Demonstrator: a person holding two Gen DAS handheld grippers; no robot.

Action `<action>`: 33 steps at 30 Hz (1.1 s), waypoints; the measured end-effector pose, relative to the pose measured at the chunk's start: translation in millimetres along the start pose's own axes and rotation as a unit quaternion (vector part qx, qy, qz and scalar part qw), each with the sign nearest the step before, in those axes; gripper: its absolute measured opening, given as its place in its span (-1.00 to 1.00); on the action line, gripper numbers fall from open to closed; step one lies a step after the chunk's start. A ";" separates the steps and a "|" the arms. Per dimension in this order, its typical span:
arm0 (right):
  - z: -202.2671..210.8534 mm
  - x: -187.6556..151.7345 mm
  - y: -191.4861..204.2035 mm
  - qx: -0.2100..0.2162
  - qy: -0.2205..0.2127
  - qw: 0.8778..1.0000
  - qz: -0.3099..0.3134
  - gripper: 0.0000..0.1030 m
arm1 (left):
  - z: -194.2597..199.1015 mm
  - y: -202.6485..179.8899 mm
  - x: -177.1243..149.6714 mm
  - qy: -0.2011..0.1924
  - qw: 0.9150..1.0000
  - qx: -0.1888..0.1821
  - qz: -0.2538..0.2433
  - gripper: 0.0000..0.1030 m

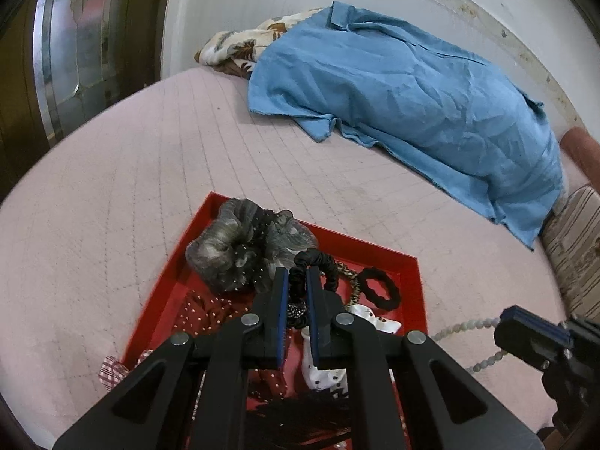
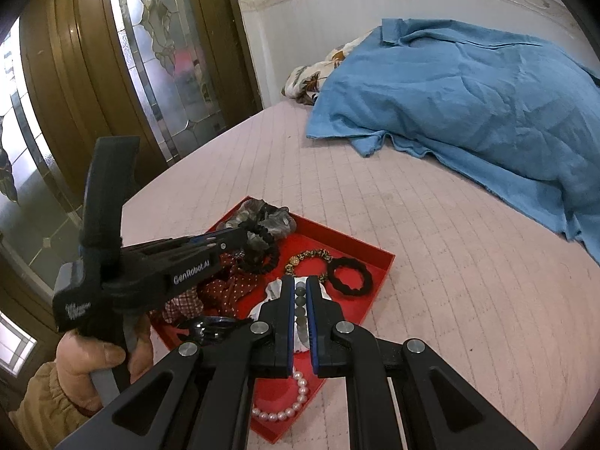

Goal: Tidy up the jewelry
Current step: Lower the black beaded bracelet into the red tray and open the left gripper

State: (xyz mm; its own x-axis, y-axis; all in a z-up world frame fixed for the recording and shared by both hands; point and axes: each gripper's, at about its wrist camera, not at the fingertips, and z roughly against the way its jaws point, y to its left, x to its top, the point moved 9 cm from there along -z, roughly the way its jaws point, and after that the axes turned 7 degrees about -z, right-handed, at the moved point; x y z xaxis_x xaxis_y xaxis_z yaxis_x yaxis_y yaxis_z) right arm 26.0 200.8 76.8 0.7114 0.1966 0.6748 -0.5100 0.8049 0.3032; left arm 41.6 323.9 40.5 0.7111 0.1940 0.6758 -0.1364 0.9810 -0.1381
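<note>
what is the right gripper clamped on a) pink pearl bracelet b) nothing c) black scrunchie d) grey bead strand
d: in the right wrist view the right gripper has its fingers closed on a grey bead strand, while the pink pearl bracelet lies loose in the red tray below.

A bed point(image 2: 431, 225) with a pink quilted cover fills the room's middle. A blue sheet point(image 2: 468, 93) lies crumpled by the white panelled wall point(image 2: 300, 22). A brown door point(image 2: 123, 75) holds patterned glass, daylit.
</note>
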 end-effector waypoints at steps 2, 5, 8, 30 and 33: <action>-3.5 0.9 -1.6 -0.001 0.002 1.000 -0.003 -0.86 | -0.6 -0.8 -0.2 0.000 1.000 0.003 -0.004 -0.83; -10.7 0.6 -4.2 -0.004 0.008 1.000 -0.006 -0.86 | -4.3 -0.3 -2.3 0.007 1.000 0.004 -0.004 -0.83; -18.7 -2.1 -6.9 -0.007 0.015 1.000 -0.008 -0.86 | -7.3 0.2 -3.7 0.013 1.000 0.006 -0.005 -0.83; -34.0 -11.9 -23.2 -0.011 0.033 0.999 -0.027 -0.86 | -23.0 0.6 -15.6 0.045 0.999 0.017 -0.010 -0.83; -35.4 -14.3 -23.9 -0.010 0.036 0.999 -0.030 -0.86 | -25.8 -0.6 -16.6 0.051 0.998 0.018 -0.012 -0.83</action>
State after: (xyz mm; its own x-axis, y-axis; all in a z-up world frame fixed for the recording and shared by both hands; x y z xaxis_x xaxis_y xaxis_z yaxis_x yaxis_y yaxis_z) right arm 45.1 198.5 36.1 0.7741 0.1862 0.6051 -0.4553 0.8279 0.3276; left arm 47.7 320.0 10.7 0.7815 0.1697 0.6004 -0.1410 0.9854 -0.0950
